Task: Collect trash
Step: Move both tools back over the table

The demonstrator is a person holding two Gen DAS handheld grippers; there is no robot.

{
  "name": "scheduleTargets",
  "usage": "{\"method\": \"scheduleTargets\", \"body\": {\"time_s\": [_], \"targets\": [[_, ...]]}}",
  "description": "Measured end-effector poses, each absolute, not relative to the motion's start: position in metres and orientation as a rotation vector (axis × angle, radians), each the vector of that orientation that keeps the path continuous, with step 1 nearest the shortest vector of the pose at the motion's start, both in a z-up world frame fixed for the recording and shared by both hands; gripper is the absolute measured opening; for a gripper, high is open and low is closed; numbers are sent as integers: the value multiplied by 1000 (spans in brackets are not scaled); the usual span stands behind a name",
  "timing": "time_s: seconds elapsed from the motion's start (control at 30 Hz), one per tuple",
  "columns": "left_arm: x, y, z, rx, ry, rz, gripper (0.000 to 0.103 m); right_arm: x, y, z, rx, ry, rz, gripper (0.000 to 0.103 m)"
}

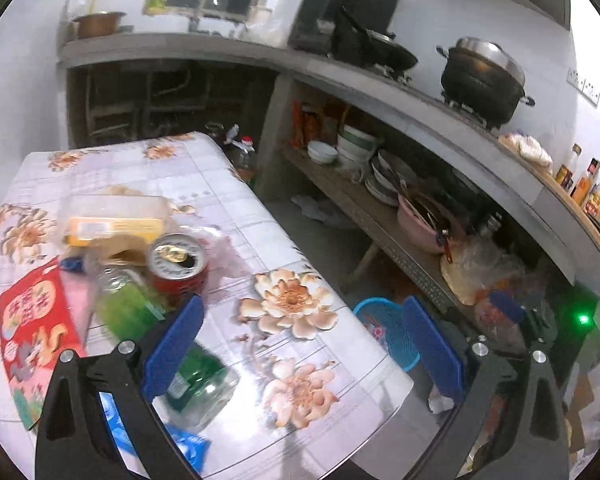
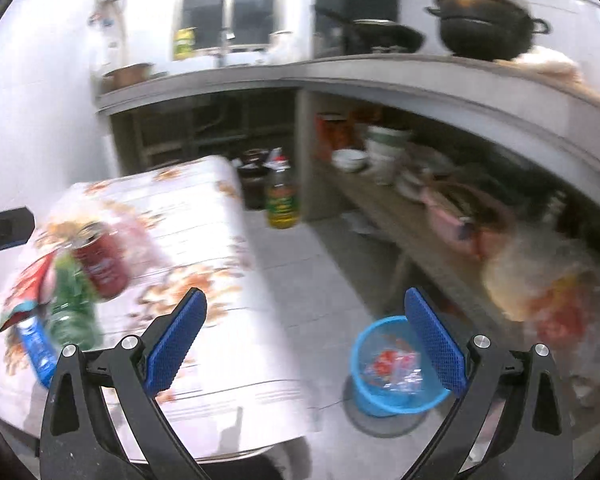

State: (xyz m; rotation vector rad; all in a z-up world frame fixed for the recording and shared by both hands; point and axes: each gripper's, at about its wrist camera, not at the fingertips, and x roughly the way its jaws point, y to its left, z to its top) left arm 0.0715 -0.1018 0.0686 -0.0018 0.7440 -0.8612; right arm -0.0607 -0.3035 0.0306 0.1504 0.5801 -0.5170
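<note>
Both tongs wide open, nothing held: left tongs (image 1: pixel 300 356) over the tabletop (image 1: pixel 204 176) near edge, right tongs (image 2: pixel 306 344) off its side, above the floor. Trash bunched at the tabletop's left part: red can (image 1: pixel 178 266) upright, green bottle (image 1: pixel 126 304) touching it, second green bottle (image 1: pixel 198 380) lying by the left finger, red packet (image 1: pixel 36 332), yellow box (image 1: pixel 112 228), blue wrappers. Blue bin (image 2: pixel 392 364) on floor beside the tabletop, some wrappers already inside.

Risks: can toppling if clipped by a finger; lying bottle likely to roll off the edge; thin packet hard to pinch flat; bin small, so easy to miss on a drop. Right view blurred, aim uncertain.
</note>
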Motion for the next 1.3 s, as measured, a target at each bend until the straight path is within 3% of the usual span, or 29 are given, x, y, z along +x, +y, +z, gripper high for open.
{"method": "scheduleTargets", "body": {"time_s": [0.57,0.9,1.13,1.3], "targets": [[92,-1,42,-107,726,-710,97,11,-265,17,346,648,-141,95],[106,31,28,-127,707,-642,97,72,-259,28,291,612,-43,95],[112,44,19,-86,704,-604,97,97,-239,24,-24,560,-113,95],[118,53,10,-92,723,-597,97,114,-234,6,-160,596,-89,85]]}}
